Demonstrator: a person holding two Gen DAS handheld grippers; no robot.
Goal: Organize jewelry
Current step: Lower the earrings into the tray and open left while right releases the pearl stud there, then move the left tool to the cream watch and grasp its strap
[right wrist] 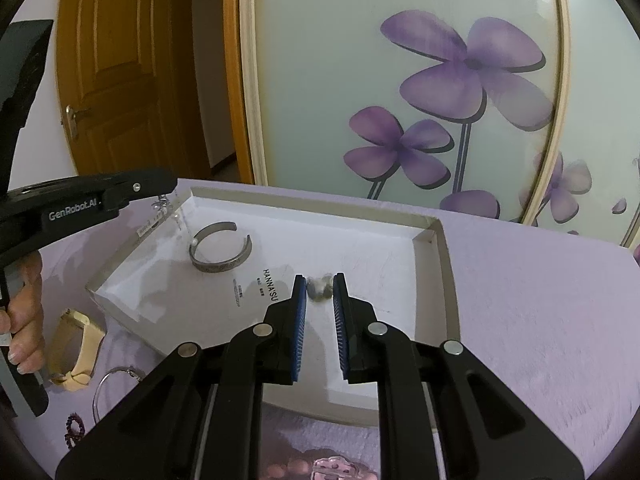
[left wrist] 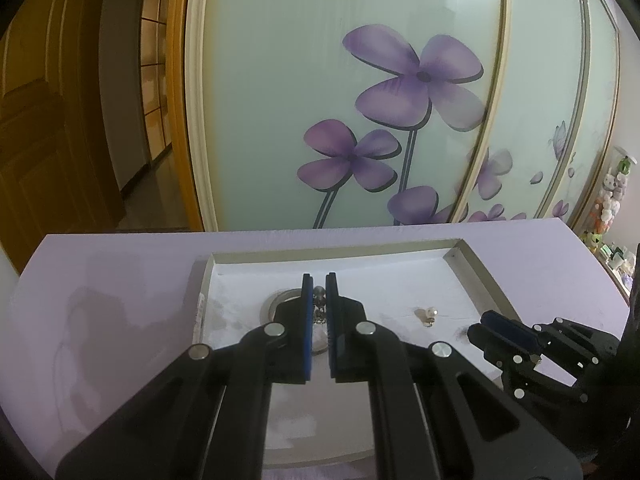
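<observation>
Counting inside the white tray [right wrist: 436, 280], we find one silver cuff [right wrist: 221, 247] and one small earring [right wrist: 319, 288]. Our left gripper [left wrist: 319, 290] pinches a dangling beaded piece [left wrist: 319, 306]; our right gripper [right wrist: 320, 294] stands open around the earring.

Behind the lilac-covered desk [right wrist: 540, 300] stands a frosted sliding door [right wrist: 360, 60] printed with large purple flowers [right wrist: 472, 68] on dark stems, framed in pale trim. To its left a brown wooden door [right wrist: 116, 72] with a metal handle [right wrist: 72, 118] is shut. At the far right edge of the left wrist view, small plush toys [left wrist: 612, 196] hang in a column.
</observation>
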